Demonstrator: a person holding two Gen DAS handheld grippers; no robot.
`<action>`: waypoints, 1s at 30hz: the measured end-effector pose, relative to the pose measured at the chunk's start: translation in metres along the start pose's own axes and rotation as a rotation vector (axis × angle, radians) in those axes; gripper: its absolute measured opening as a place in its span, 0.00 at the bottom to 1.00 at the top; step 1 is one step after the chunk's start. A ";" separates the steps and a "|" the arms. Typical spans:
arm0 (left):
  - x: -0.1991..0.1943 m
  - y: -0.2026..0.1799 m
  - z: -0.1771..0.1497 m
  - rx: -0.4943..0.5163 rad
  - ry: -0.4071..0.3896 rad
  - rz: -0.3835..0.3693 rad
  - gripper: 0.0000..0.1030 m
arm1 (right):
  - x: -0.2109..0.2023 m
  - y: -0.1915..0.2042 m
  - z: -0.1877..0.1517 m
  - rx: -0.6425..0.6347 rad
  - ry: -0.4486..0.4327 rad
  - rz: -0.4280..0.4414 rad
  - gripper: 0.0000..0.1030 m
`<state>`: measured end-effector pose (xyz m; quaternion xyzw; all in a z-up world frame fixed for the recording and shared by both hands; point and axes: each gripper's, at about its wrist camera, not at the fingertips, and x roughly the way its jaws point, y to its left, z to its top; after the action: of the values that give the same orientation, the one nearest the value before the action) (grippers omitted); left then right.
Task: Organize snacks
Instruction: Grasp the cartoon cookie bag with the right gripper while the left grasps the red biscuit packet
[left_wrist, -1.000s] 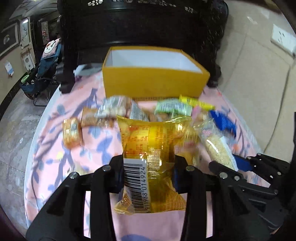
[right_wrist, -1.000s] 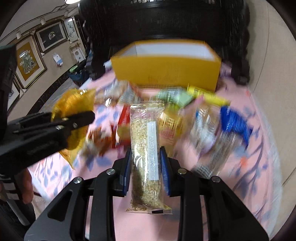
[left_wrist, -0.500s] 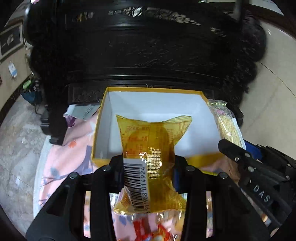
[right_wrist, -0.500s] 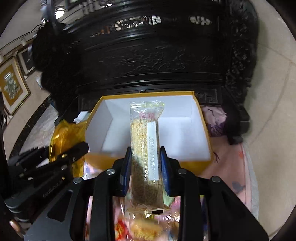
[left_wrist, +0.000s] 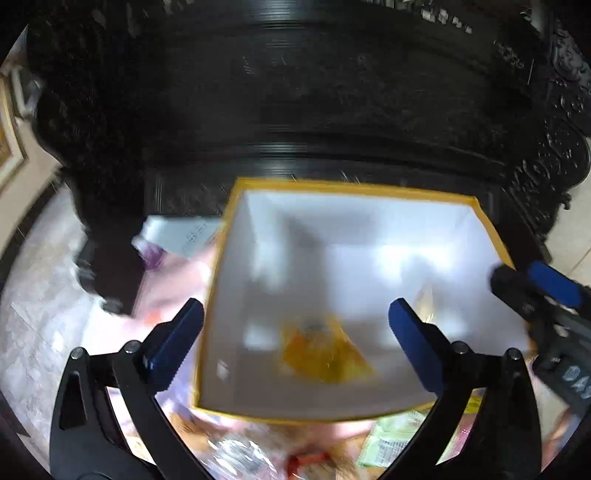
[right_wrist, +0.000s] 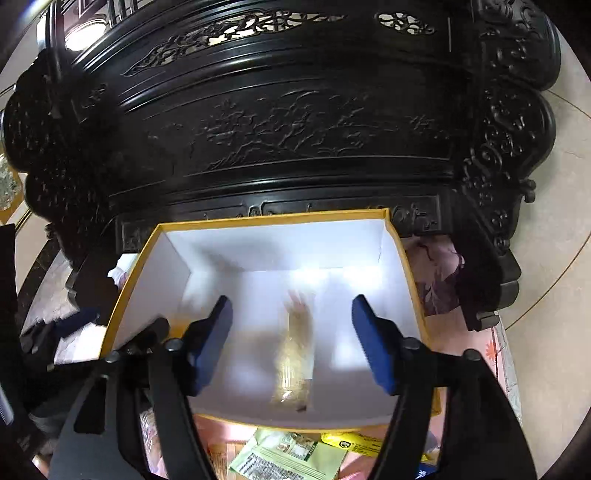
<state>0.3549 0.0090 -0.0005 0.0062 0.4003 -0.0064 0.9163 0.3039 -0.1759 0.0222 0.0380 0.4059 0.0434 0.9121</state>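
Your left gripper (left_wrist: 295, 332) and right gripper (right_wrist: 291, 341) were both opening, nothing pinched. Each hovered over the yellow-rimmed white cardboard box (right_wrist: 258, 251). The clear oat-bar packet (right_wrist: 295, 354) lay below the right, long axis along its fingers.

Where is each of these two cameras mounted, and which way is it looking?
Left wrist view: sits on the left claw, looking forward and down into the yellow box at a blurred orange packet; its two opening fingers show, nothing between them, and the right claw's tip at the edge.
Right wrist view: sits on the right claw, looking down into the same box at a clear grain bar; its opening fingers show, and part of the left claw.
Shared: the box, the carved dark furniture, the pink cloth.
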 end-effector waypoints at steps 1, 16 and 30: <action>-0.005 0.002 -0.005 0.024 -0.016 0.011 0.98 | -0.006 0.001 -0.005 -0.016 0.002 -0.004 0.67; -0.117 0.054 -0.205 -0.050 0.032 -0.085 0.98 | -0.090 0.021 -0.238 -0.112 0.142 0.109 0.83; -0.156 0.058 -0.259 0.085 -0.022 -0.023 0.98 | -0.062 0.040 -0.287 -0.097 0.240 0.065 0.83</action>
<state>0.0598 0.0725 -0.0623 0.0403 0.3897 -0.0341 0.9194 0.0467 -0.1336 -0.1196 0.0015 0.5082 0.0968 0.8558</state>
